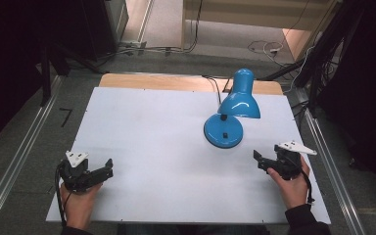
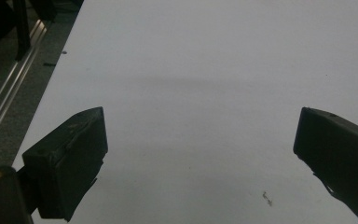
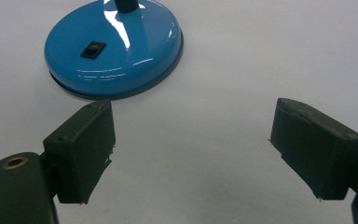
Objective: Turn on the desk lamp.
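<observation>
Where the board's (image 1: 156,127) near left corner lies, the left gripper (image 1: 108,169) rests with jaws spread wide, empty. The blue lamp (image 1: 227,115) stands right of centre, toward the far edge. Near the right edge, the right gripper (image 1: 258,160) sits agape, holding nothing, its jaws facing the lamp base (image 3: 114,49).

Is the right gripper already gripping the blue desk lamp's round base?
No, the right gripper is open and empty, with the blue lamp base lying beyond its jaws.
</observation>
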